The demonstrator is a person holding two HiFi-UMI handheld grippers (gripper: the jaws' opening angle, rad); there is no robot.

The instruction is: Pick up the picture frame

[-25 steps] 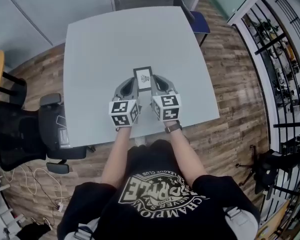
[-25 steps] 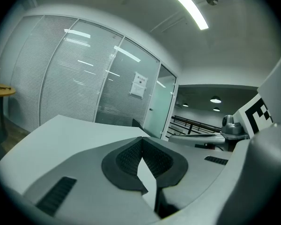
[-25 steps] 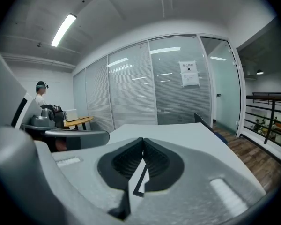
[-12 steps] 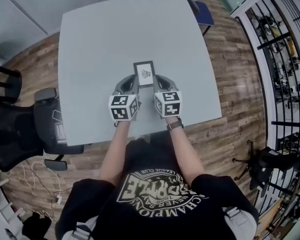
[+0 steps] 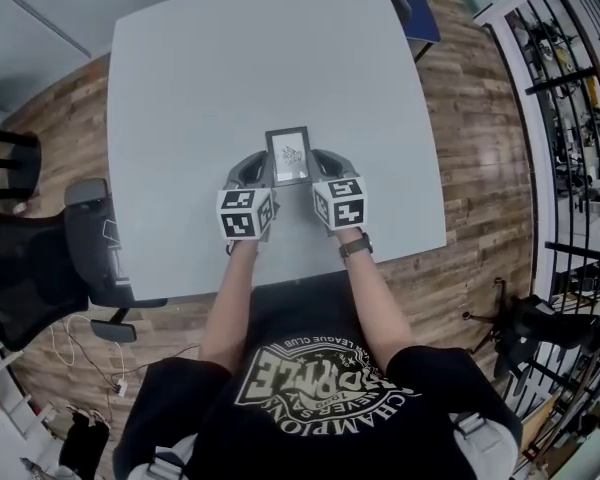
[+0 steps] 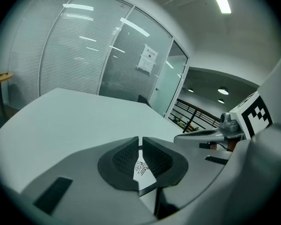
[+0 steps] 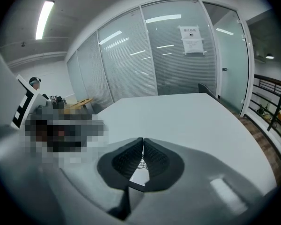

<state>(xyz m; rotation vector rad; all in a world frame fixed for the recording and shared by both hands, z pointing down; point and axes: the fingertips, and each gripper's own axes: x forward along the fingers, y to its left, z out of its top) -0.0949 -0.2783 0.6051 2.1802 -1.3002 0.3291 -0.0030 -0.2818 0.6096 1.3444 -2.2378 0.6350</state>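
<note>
**Both tongs closed, picture frame between their tips**

The main risk from here is the frame slipping. Your left tongs (image 5: 262, 168) and right tongs (image 5: 318, 164) are both closed. Their pads meet with only a hairline slit and pinch nothing. Closed like this, neither can clamp an edge. If you mean to squeeze the picture frame (image 5: 288, 155) between the two tips, uneven pressure could twist it, tip it, or send it skating away from you across the smooth grey surface (image 5: 200, 88).

The frame sits between the two tongs, right at their tips. Its near corners lie against or under them, though contact cannot be confirmed. Looking along each pair of tongs, a corner of the white picture and its dark border shows through the opening just behind the closed pads. Whether the frame lies flat or leans back is unclear.
</note>
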